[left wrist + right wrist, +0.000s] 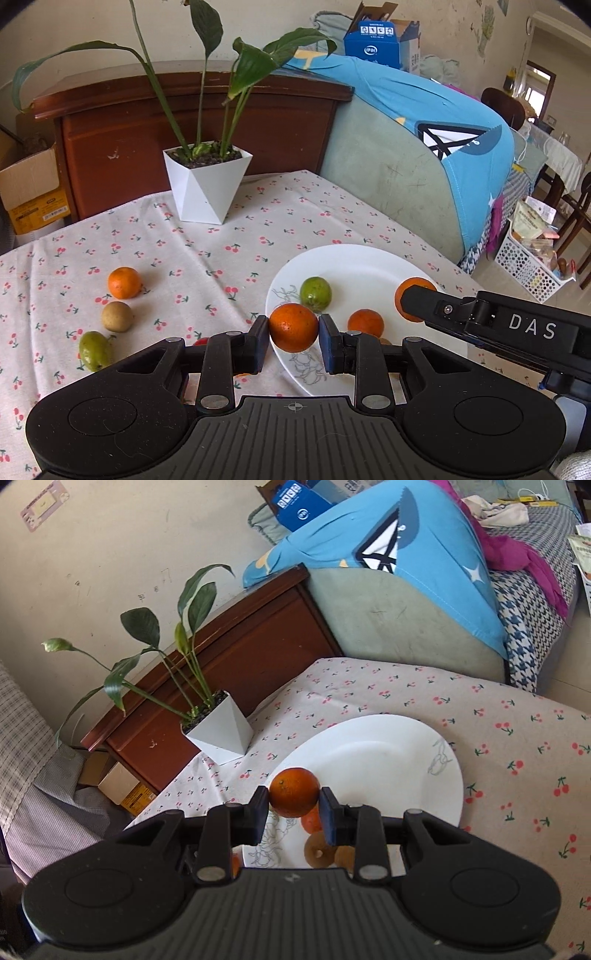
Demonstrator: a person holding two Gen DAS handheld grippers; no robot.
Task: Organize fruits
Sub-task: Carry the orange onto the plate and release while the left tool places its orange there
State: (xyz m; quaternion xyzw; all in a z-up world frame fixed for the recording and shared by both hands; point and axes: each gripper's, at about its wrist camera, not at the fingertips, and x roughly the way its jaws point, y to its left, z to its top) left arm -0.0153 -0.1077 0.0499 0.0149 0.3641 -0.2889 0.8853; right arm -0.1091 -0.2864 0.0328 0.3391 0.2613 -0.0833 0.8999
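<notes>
My left gripper (294, 328) is shut on an orange (293, 326) and holds it over the near left rim of the white plate (354, 266). My right gripper (294, 800) is shut on another orange (294, 792) above the same plate (388, 760); that orange (413, 295) and gripper arm also show at the right of the left wrist view. On the plate lie a green fruit (316, 293) and an orange (365, 323). On the cloth to the left lie an orange (124, 282), a brown fruit (117, 316) and a green fruit (95, 350).
A white pot with a leafy plant (207, 184) stands at the back of the cherry-print tablecloth (221, 258). A wooden cabinet (184, 122) is behind it and a sofa with a blue cover (424, 147) to the right. More fruit lies on the plate under my right gripper (317, 849).
</notes>
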